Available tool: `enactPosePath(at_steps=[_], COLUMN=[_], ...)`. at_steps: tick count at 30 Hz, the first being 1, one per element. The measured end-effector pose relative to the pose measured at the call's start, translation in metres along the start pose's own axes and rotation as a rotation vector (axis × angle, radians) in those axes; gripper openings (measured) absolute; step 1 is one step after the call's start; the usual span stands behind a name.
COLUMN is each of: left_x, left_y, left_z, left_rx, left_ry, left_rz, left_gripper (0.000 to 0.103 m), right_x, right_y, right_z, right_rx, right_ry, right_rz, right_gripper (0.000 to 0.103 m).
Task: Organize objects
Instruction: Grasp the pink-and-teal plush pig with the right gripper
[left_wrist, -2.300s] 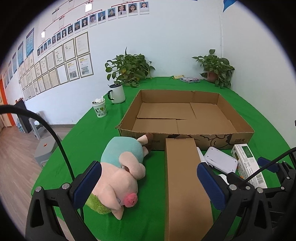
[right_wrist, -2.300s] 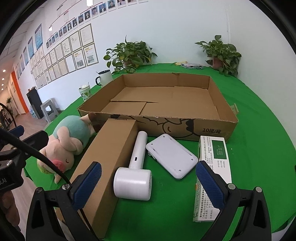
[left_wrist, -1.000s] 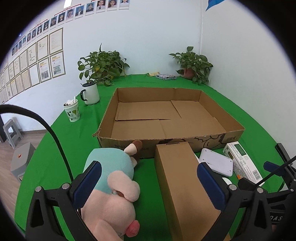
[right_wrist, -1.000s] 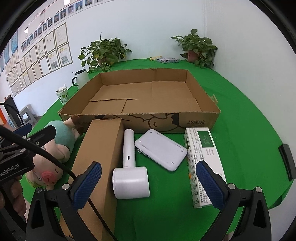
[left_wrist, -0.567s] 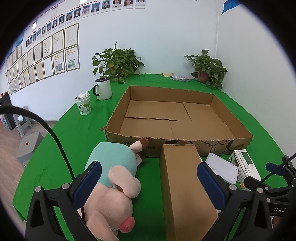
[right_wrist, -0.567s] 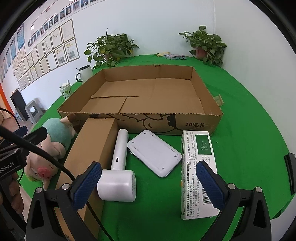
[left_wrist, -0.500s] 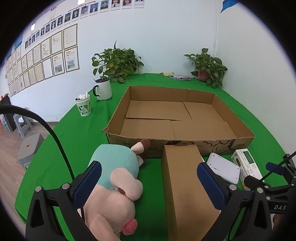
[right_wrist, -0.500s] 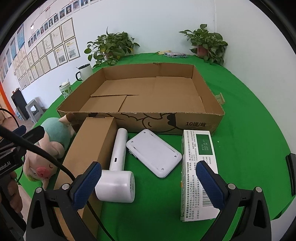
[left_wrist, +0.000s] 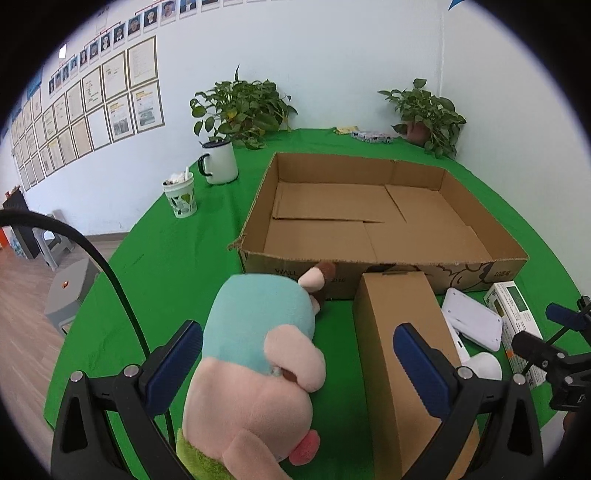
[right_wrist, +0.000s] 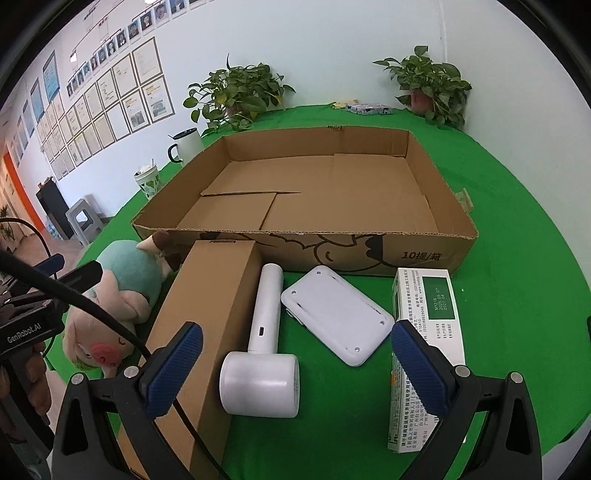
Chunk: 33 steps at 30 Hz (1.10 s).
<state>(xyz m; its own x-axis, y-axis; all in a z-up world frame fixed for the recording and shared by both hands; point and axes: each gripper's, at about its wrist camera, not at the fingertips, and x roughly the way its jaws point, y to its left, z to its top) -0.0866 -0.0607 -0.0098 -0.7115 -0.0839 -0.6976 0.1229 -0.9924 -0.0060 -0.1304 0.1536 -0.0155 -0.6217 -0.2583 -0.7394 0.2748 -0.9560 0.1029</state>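
A green table (right_wrist: 517, 221) holds an empty tray (right_wrist: 436, 254) at frame centre. Below it the toys wait in a row — left gripper (left_wrist: 297, 360) spread wide over the pig (left_wrist: 255, 354), right gripper (right_wrist: 295, 363) spread wide over the dryer (right_wrist: 264, 362), neither grasping.

Two cardboard boxes are counted: one wide open tray (right_wrist: 303, 236) and one closed long carton (right_wrist: 207, 314). One plush toy (left_wrist: 258, 354), one white dryer (right_wrist: 262, 354), one white flat device (right_wrist: 336, 314), one printed packet (right_wrist: 428, 332), two potted plants (right_wrist: 236, 96) (right_wrist: 428, 85), one mug (left_wrist: 219, 162) and one cup (left_wrist: 181, 195) are seen.
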Motion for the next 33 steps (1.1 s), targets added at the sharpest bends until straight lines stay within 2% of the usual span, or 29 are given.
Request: enactPosePath(at_steps=[4,7,12,14,16,19,22,25,30,33], left_x=[-0.004,-0.007,-0.006,-0.007,-0.008,-0.003,0.005,0.012,0.021,0.023], left_y=[0.017,0.033,0.062,0.076,0.087,0.094,0.097,0.096,0.093,0.095], left_z=[-0.008,-0.012,-0.026,-0.031,-0.036,-0.040,-0.046,-0.052,-0.057,-0.061], left_rx=[-0.027,-0.043,-0.094,-0.130,-0.149,-0.144,-0.148,-0.159,-0.159,-0.169], left_ry=[0.013,0.028,0.048,0.051,0.054,0.063,0.089,0.106,0.124,0.126], left_rz=[-0.028,-0.048,-0.084,-0.102,-0.119,-0.146,-0.171,-0.243,-0.305,-0.345], left_gripper=[0.103,0.103,0.103,0.103,0.103,0.102,0.102,0.102,0.101,0.093], right_x=[-0.014,-0.029,-0.065,-0.064,-0.048,-0.003,0.032,0.056,0.080,0.093], right_y=[0.020,0.054,0.115,0.127,0.136,0.143,0.143,0.145,0.157,0.169], right_z=[0.007,0.016,0.028,0.032,0.033,0.035,0.036,0.041,0.042,0.041], right_rx=[-0.030,-0.119,-0.194,-0.204,-0.217,-0.223,-0.224,-0.213,-0.201,-0.201], right_ry=[-0.015,0.005,0.057,0.080,0.112,0.202,0.252,0.287,0.320,0.337], right_rz=[0.053,0.162,0.606,0.681,0.655,0.529,0.454,0.439,0.447,0.460], right_gripper=[0.102,0.102,0.102,0.102,0.102,0.102,0.102,0.102,0.102,0.102])
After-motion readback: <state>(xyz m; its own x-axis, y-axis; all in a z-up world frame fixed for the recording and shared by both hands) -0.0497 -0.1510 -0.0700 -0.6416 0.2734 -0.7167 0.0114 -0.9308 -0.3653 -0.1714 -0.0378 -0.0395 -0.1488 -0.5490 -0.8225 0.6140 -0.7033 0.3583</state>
